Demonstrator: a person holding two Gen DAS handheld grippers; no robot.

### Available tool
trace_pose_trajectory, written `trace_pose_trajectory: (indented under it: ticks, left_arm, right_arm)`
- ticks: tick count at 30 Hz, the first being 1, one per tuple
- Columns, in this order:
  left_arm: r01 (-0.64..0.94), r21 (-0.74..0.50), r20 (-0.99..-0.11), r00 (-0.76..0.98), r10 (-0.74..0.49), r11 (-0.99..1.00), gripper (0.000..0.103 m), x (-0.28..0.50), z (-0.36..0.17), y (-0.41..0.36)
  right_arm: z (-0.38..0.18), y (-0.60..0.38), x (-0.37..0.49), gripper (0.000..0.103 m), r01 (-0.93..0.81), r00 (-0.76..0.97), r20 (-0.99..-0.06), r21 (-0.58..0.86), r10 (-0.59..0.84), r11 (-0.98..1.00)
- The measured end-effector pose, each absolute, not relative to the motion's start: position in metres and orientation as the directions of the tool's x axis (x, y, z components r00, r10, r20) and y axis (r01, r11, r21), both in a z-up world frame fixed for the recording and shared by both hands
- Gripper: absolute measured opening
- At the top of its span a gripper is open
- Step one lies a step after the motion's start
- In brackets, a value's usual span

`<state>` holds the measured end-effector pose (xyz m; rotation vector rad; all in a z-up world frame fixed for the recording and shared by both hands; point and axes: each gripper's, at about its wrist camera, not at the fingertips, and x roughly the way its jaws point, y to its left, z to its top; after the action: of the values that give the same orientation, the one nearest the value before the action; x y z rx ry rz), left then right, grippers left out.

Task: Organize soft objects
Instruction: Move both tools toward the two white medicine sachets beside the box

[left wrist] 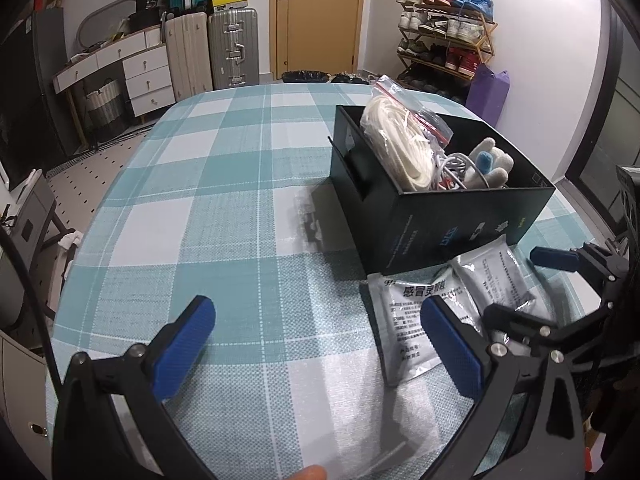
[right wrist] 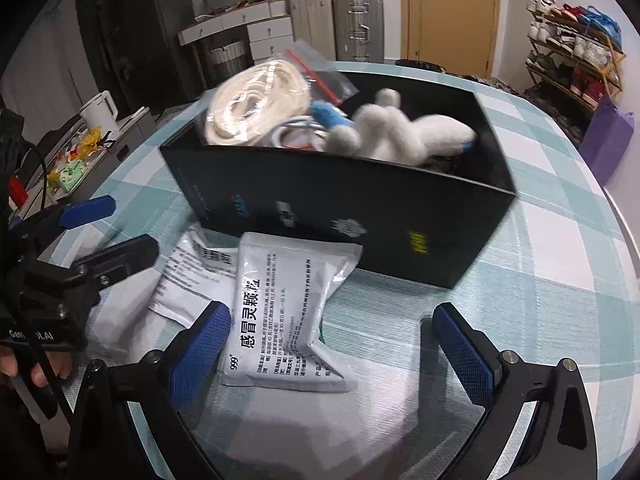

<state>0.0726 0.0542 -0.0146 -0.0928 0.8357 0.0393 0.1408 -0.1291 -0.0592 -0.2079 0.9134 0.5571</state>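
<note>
A black cardboard box [left wrist: 440,224] [right wrist: 360,208] stands on the teal checked tablecloth [left wrist: 224,208]. Inside it are a zip bag of white rope [left wrist: 396,140] [right wrist: 256,104], some cables and a white-and-blue plush toy [left wrist: 490,164] [right wrist: 384,128]. Two white medicine sachets lie in front of the box, overlapping: one [right wrist: 288,312] [left wrist: 496,280] sits between the spread fingers of my right gripper [right wrist: 332,328] [left wrist: 528,284], which is open; the other [right wrist: 192,276] [left wrist: 404,320] lies beside it. My left gripper [left wrist: 316,328] [right wrist: 108,232] is open over bare cloth, left of the sachets.
A pale translucent sheet [left wrist: 340,400] lies on the cloth near me. Beyond the round table are suitcases [left wrist: 208,48], a wooden door [left wrist: 316,16], a shoe rack [left wrist: 444,36], a purple bag [left wrist: 486,92] and white drawers [left wrist: 148,76]. A side bench holds a kettle [right wrist: 100,112].
</note>
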Motion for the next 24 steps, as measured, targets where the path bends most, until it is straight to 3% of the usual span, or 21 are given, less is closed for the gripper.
trace_pose_trajectory:
  ticks: [24]
  left_arm:
    - [-0.015,-0.062,-0.762,0.647,-0.038,0.998,0.103,0.077,-0.019,0.032]
  right_arm:
    - [-0.069,-0.161,0.145,0.102,-0.503,0.519,-0.798,0.006,0.307,0.864]
